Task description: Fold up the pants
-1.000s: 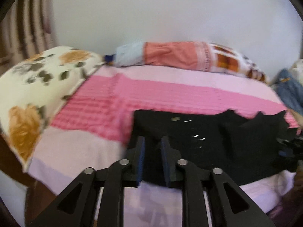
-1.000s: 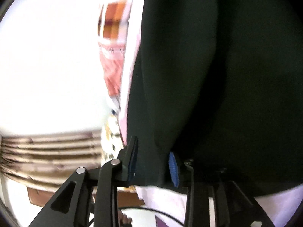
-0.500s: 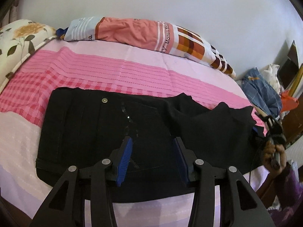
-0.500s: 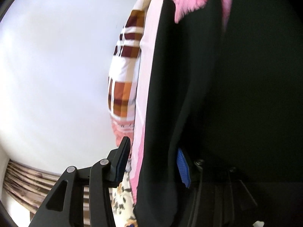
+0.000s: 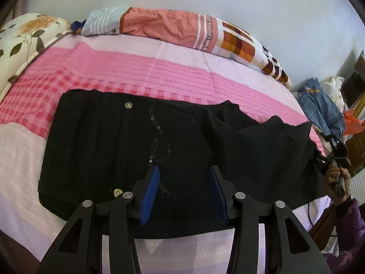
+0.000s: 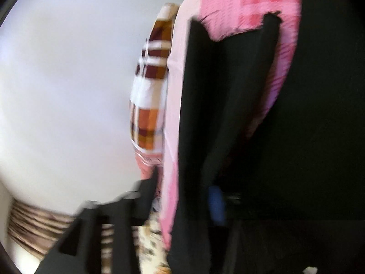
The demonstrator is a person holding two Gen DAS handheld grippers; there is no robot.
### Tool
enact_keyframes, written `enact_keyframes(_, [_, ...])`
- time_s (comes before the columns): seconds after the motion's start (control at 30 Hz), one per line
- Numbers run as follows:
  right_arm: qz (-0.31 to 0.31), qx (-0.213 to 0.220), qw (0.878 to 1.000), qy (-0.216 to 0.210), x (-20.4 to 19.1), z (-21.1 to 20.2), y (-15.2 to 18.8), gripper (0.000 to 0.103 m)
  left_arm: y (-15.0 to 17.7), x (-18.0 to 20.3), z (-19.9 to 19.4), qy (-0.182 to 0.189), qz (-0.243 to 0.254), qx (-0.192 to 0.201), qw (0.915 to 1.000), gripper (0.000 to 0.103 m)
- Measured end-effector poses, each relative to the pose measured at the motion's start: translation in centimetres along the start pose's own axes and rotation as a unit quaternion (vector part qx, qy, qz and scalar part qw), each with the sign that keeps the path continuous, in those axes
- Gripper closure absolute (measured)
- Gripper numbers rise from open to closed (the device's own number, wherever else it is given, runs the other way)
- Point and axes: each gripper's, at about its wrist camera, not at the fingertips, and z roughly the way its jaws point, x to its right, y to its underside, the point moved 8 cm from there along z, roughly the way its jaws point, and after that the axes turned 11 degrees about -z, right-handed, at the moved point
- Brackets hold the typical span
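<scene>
Black pants (image 5: 141, 150) lie on the pink bed, waistband at the left with a metal button, legs bunched toward the right. My left gripper (image 5: 183, 190) is open and empty, hovering over the pants' near edge. My right gripper (image 5: 335, 157) shows at the far right of the left wrist view, at the leg ends. In the blurred right wrist view the right gripper (image 6: 184, 194) has black pants fabric (image 6: 228, 91) lying between its fingers; the jaws stand apart and a grip cannot be judged.
The pink checked bedspread (image 5: 136, 73) covers the bed. A long orange and plaid bolster (image 5: 182, 32) lies at the back by the wall. A floral pillow (image 5: 25, 36) sits at the left. Clothes are piled beyond the bed's right end (image 5: 324, 105).
My left gripper has opened, let go of the waistband and moved right to the pants' middle. The right gripper has kept the leg fabric between its fingers and shifted.
</scene>
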Motion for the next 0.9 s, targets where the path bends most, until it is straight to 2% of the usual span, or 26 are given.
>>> enact_keyframes(0.07, [0.008,0.009,1.000,-0.002,0.4,-0.2,-0.2,0.053,0.2,-0.2,0.3,-0.002,-0.007,-0.008,0.9999,0.056])
enact_keyframes(0.1, [0.006,0.009,1.000,0.003,0.6,-0.1,-0.2,0.061,0.3,-0.2,0.3,0.000,-0.011,-0.012,0.9999,0.055])
enact_keyframes(0.13, [-0.003,0.004,1.000,0.015,0.6,0.1,-0.1,0.078,0.3,-0.3,0.3,0.002,-0.013,-0.012,0.9998,0.054])
enact_keyframes(0.2, [-0.013,-0.002,0.999,0.044,1.1,-0.7,-0.6,0.095,0.5,-0.2,0.2,0.000,-0.013,-0.011,0.9999,0.054])
enact_keyframes(0.3, [-0.036,0.000,0.996,0.078,0.3,-1.7,-0.6,0.097,0.5,0.0,0.0,-0.004,-0.006,-0.009,0.9999,0.053])
enact_keyframes(0.53, [-0.067,0.010,0.992,0.104,-1.9,-6.0,0.2,0.097,0.4,0.3,-0.5,-0.011,0.015,0.002,0.9998,0.048])
enact_keyframes(0.63, [-0.057,0.008,0.991,0.121,0.5,-10.8,1.2,0.097,0.9,0.0,-0.1,-0.015,0.016,-0.008,0.9997,0.048])
enact_keyframes(0.8, [-0.020,0.007,0.990,0.142,5.1,-13.1,3.8,0.097,1.5,-0.3,-0.1,-0.013,0.010,-0.017,0.9997,0.048])
enact_keyframes(0.9, [-0.003,0.008,0.989,0.146,6.3,-13.6,4.3,0.097,1.5,-0.1,-0.5,-0.014,0.011,-0.013,0.9998,0.048])
